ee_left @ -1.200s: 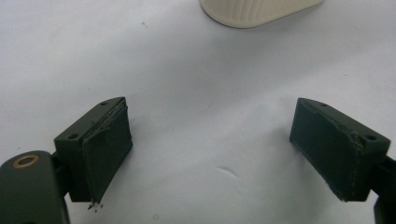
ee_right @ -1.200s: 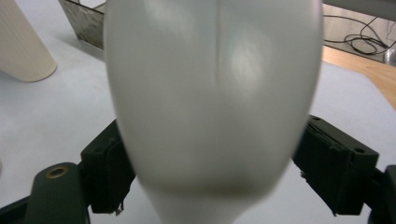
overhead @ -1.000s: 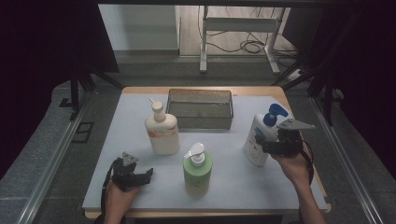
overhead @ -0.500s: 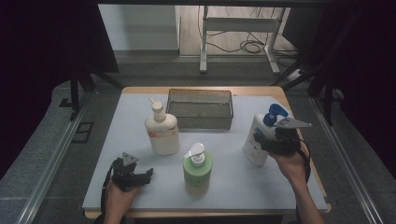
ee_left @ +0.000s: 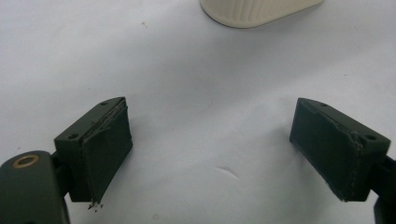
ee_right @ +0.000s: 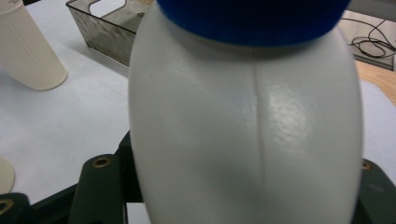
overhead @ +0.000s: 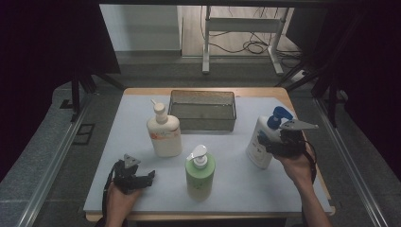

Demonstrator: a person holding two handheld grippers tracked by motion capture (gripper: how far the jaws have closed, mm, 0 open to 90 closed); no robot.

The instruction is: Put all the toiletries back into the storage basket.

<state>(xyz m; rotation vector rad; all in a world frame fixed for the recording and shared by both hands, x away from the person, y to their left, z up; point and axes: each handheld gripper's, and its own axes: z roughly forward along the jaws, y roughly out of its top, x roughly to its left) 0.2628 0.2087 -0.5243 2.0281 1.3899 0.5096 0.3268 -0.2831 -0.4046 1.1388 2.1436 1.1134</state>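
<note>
White bottle (overhead: 259,144) with the blue pump top sits at the right side of the surface (overhead: 236,184), leaning slightly. Right tool (overhead: 275,144) is on its body. In the right gripper view the bottle (ee_right: 243,126) sits between the jaws, with both jaw bases hard against its sides. Jaws have just been closing; a second ago they stood wider around the bottle, now they're clamped on it. Bottle position and tilt match the earlier frames, no lift visible. Right hand (overhead: 298,165) hasn't shifted either.

Left tool (overhead: 137,179) rests low at the front-left of the surface, in the left hand (overhead: 120,198), same spot as a second ago. Left gripper view: jaws spread wide, nothing between the pads (ee_left: 105,149), just bare white surface, with the ribbed base of the cream bottle (ee_left: 259,9) at the top edge.

Rest of layout unchanged from earlier frames:
- cream pump bottle (overhead: 164,132) upright, centre-left
- green pump bottle (overhead: 199,175) upright, front centre, between the two tools
- clear bin (overhead: 202,111) at the back centre, just behind and to the right of the cream bottle; its corner (ee_right: 107,32) also shows in the right gripper view behind the white bottle

Only real change is the right jaws narrowing onto the white bottle.
</note>
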